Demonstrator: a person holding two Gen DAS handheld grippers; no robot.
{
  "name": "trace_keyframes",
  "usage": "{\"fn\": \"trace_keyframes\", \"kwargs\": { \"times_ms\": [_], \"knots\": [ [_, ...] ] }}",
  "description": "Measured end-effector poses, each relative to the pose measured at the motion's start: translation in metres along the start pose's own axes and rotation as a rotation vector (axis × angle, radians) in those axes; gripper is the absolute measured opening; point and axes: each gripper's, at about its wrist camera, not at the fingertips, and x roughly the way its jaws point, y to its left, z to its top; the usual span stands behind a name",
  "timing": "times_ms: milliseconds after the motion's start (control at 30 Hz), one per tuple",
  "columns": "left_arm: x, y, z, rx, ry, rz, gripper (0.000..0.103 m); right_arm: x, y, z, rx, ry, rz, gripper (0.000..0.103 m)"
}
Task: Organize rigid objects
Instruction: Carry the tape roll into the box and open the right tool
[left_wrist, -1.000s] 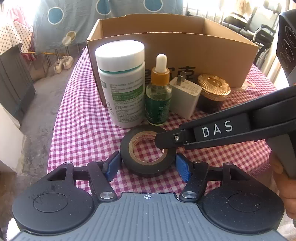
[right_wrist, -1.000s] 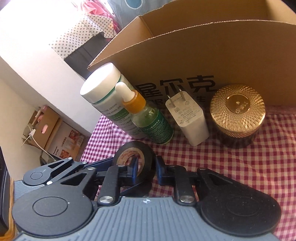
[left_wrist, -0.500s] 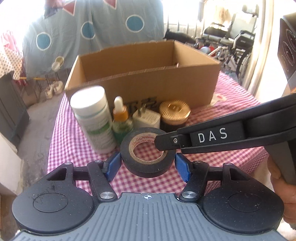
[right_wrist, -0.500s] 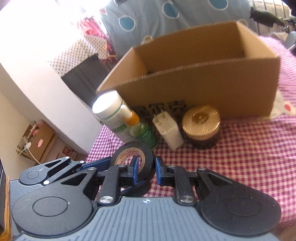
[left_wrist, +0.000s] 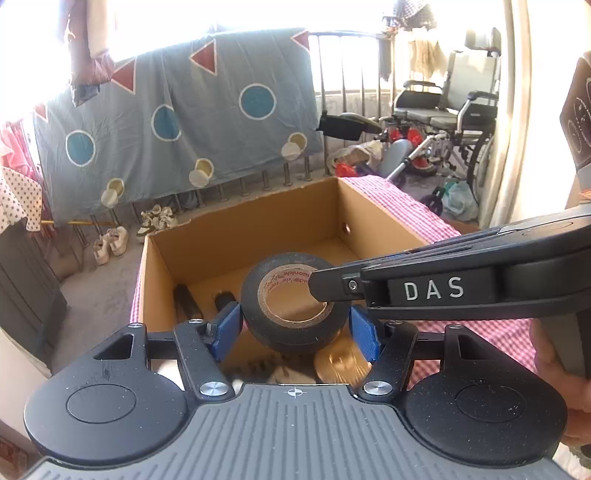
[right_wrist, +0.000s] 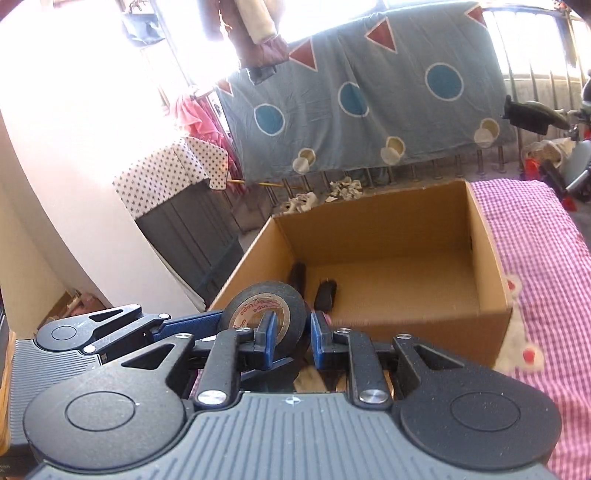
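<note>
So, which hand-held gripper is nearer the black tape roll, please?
Neither: both grip the tape roll. Left hand-held gripper clamps its outer sides; right hand-held gripper pinches its wall, one finger inside the hole.

Two dark objects (right_wrist: 325, 295) in the cardboard box (right_wrist: 491, 258), too small and shadowed to identify

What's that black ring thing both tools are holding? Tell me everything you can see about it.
It is a roll of black tape, glossy like plastic, wound on a tan cardboard core with red print inside. It is held in the air, tilted, in front of the open cardboard box. The left hand-held gripper has a blue pad against each outer side; the right hand-held gripper pinches one wall, one finger through the hole.
</note>
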Motion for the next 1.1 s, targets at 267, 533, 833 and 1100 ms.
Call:
{"fn": "trace_keyframes", "kwargs": {
  "times_ms": [267, 533, 833, 1100],
  "knots": [
    [0.077, 0.043, 0.049, -0.054, 0.198, -0.029, 0.064, 0.083, -0.045, 0.073, 0.066, 0.168, 0.047, 0.022],
    [0.163, 0.064, 0.064, -0.100, 0.439, -0.073, 0.064, 0.171, -0.096, 0.096, 0.153, 0.383, 0.005, 0.022],
    [0.230, 0.079, 0.046, -0.176, 0.685, -0.123, 0.064, 0.243, -0.117, 0.079, 0.181, 0.589, -0.057, 0.021],
    [0.237, 0.094, 0.034, -0.176, 0.740, -0.068, 0.064, 0.276, -0.109, 0.075, 0.188, 0.626, -0.021, 0.021]
  ]
}}
